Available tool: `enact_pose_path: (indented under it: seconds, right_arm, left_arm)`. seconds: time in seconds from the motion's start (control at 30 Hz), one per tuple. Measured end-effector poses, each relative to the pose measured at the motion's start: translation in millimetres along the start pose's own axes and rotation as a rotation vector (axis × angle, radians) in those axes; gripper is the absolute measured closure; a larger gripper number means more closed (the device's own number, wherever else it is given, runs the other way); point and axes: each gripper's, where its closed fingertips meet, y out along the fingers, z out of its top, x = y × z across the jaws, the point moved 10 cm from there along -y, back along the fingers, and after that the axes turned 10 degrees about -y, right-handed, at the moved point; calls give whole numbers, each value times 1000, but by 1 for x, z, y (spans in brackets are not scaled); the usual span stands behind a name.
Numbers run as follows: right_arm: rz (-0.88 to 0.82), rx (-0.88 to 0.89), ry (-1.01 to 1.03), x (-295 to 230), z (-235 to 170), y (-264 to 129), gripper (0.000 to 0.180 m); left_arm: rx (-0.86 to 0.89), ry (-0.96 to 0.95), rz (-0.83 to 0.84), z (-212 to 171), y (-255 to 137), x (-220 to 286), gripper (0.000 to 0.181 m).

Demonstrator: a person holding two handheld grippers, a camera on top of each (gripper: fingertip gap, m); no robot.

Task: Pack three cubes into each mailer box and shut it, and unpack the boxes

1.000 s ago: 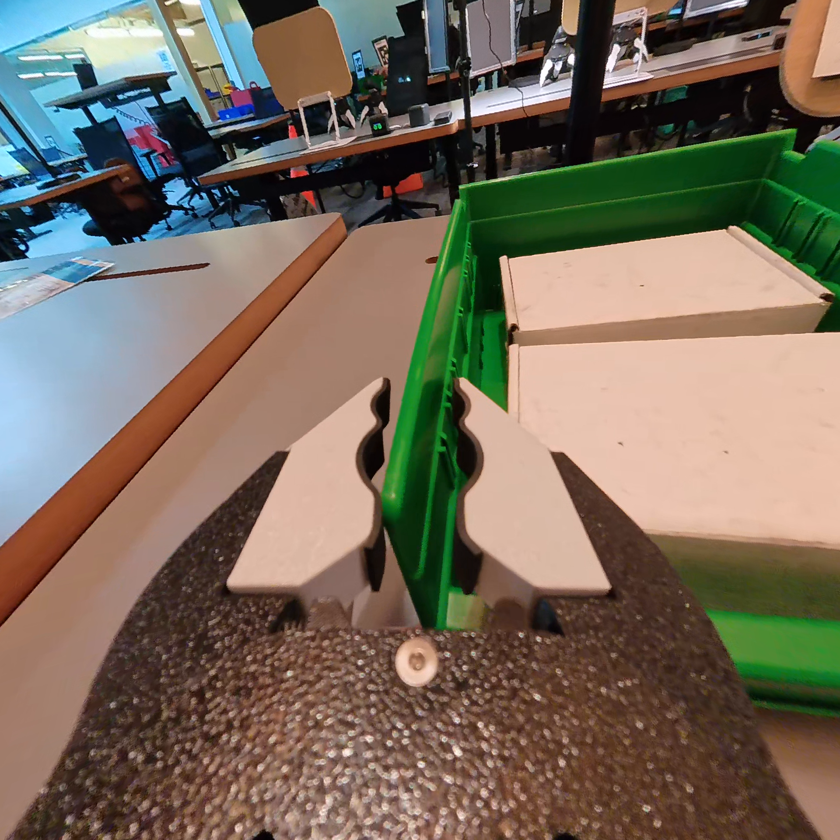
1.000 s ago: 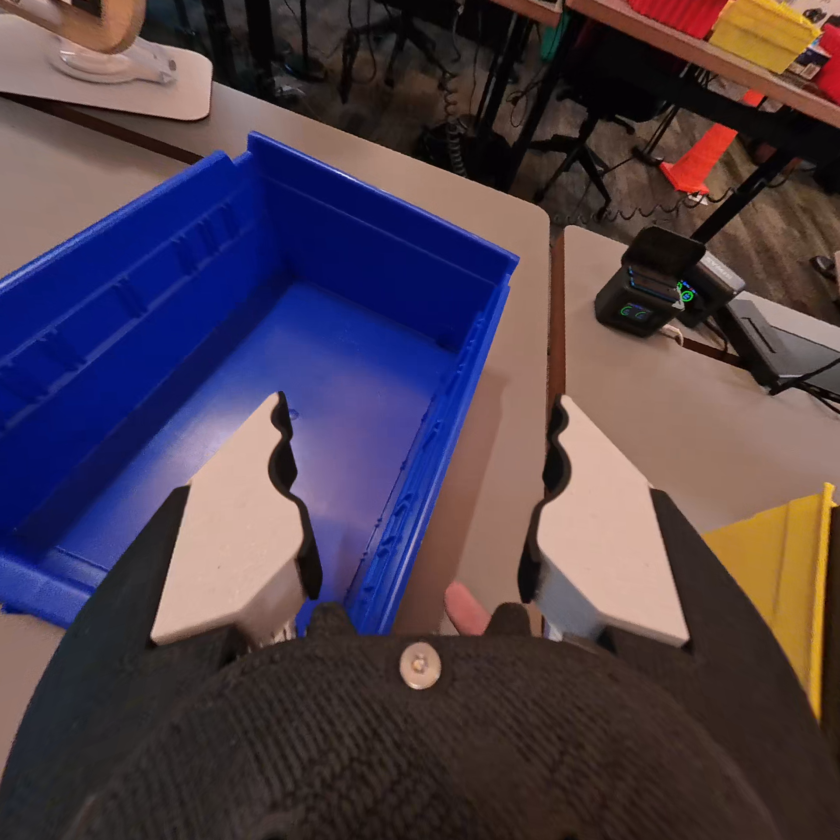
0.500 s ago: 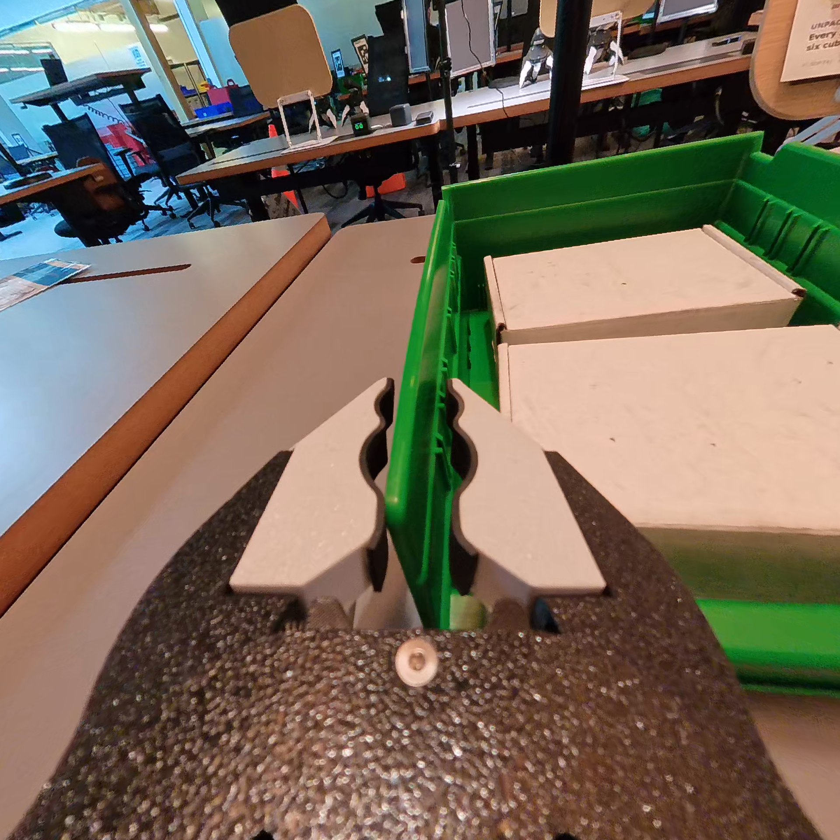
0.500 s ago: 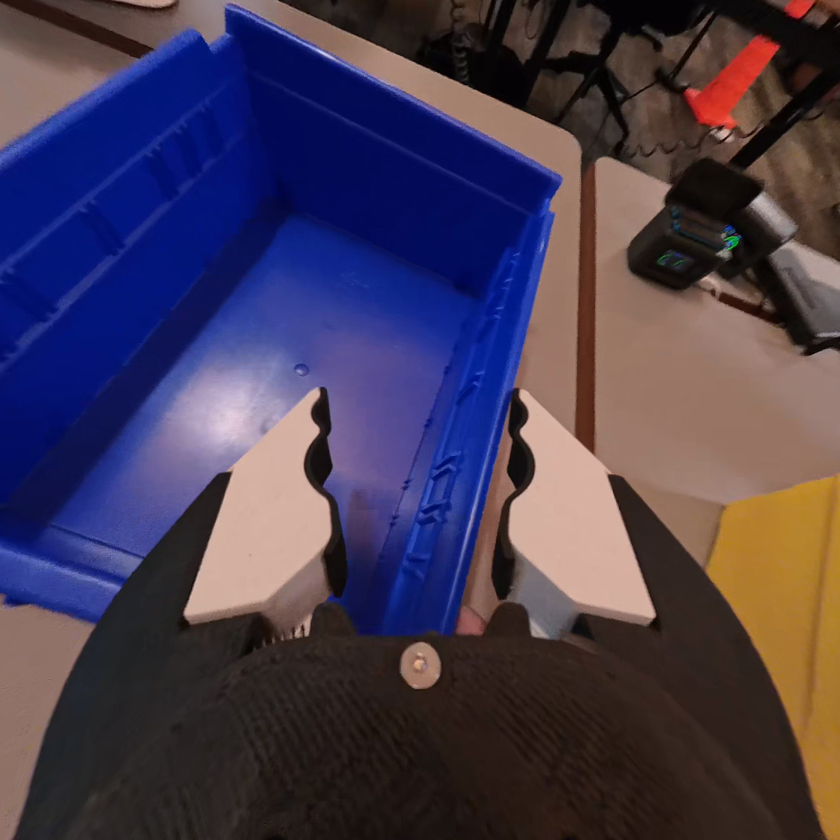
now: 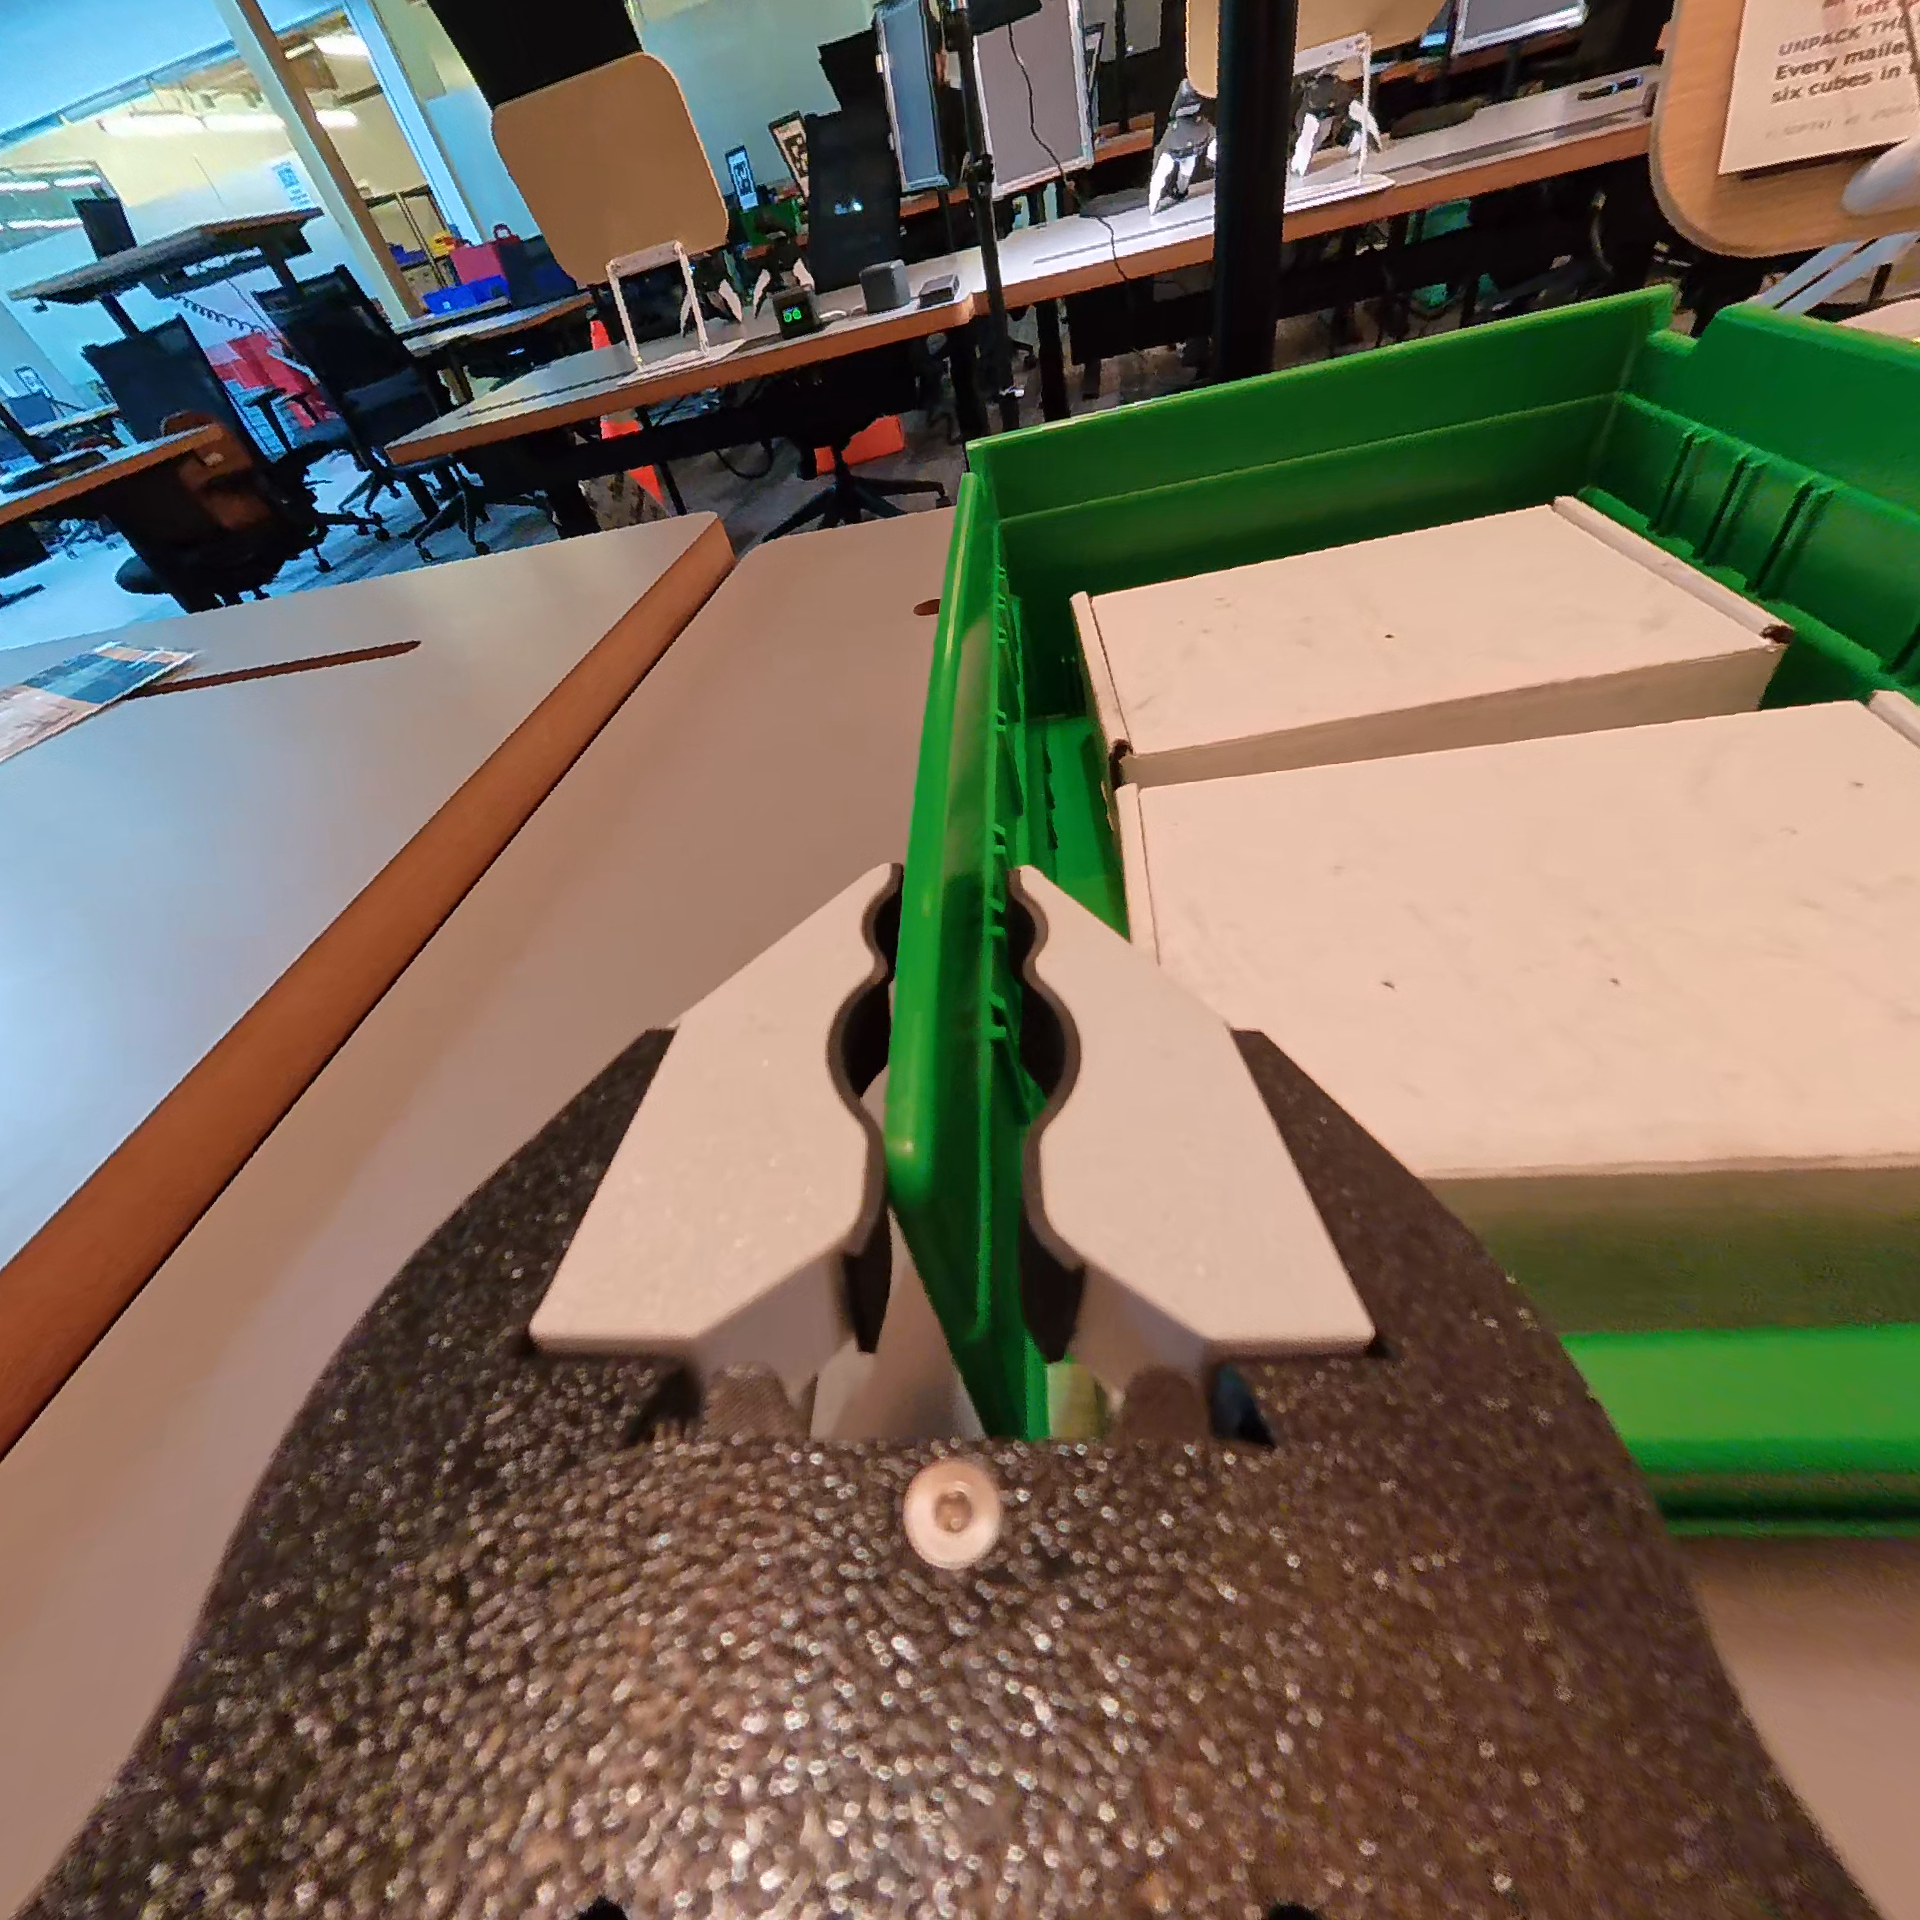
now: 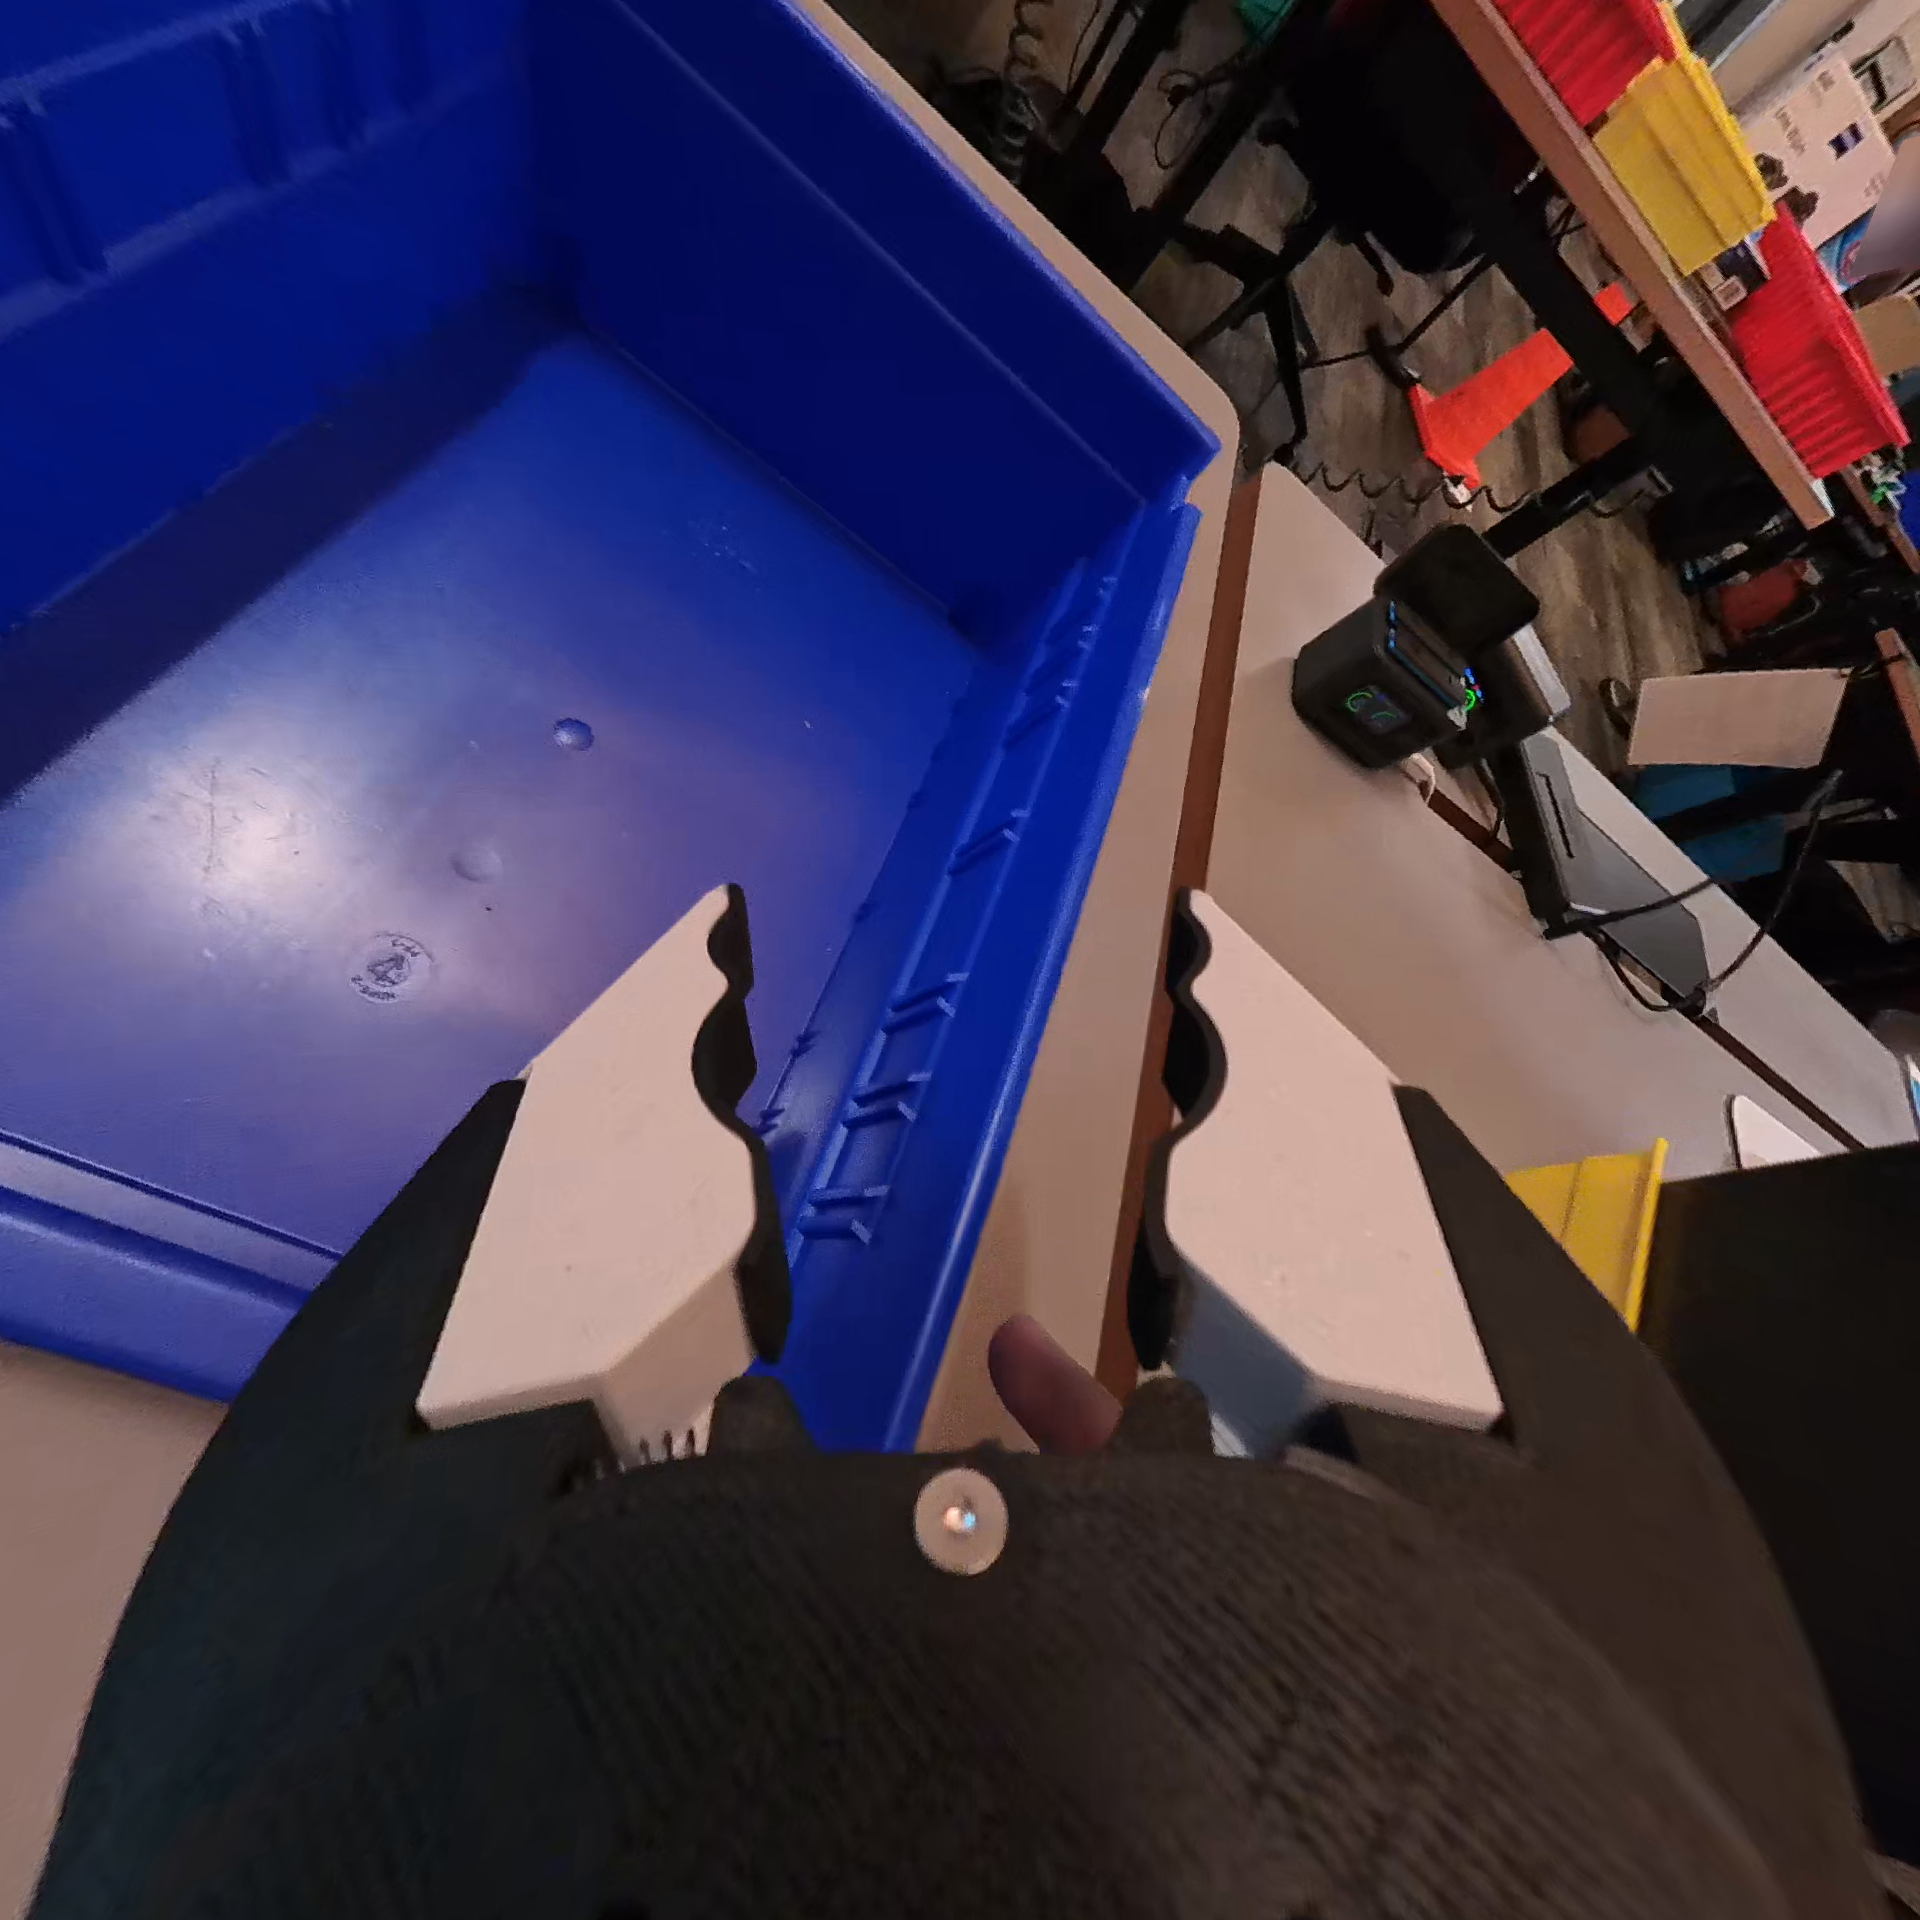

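A green bin (image 5: 1299,416) holds two shut white mailer boxes, the near one (image 5: 1538,935) and the far one (image 5: 1392,634). My left gripper (image 5: 954,894) is shut on the green bin's left wall near its front corner. An empty blue bin (image 6: 831,260) fills the right wrist view. My right gripper (image 6: 956,909) is open, with one finger inside the blue bin and the other outside its right wall. I see no cubes.
A second grey table (image 5: 260,831) lies to the left across a seam. A black device with a green display (image 6: 1403,675) sits on the table to the right of the blue bin. A yellow bin (image 6: 1579,1205) and a black object (image 6: 1787,1351) stand at the near right.
My right gripper has moved forward along the blue bin's right wall, and its jaws have narrowed. My left gripper has stayed on the green bin's wall and closed a little tighter.
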Motion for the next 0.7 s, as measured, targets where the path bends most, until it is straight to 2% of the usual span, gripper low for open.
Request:
enact_pose_path:
  seconds: [0.63,0.7]
  right_arm:
    - [-44,-1,13,5,-12,-7,101]
    - [-63,17,14,7,-15,-11,94]
  left_arm:
    - [-3,4,-12,0,0,0,167]
    - [-3,4,-12,0,0,0,167]
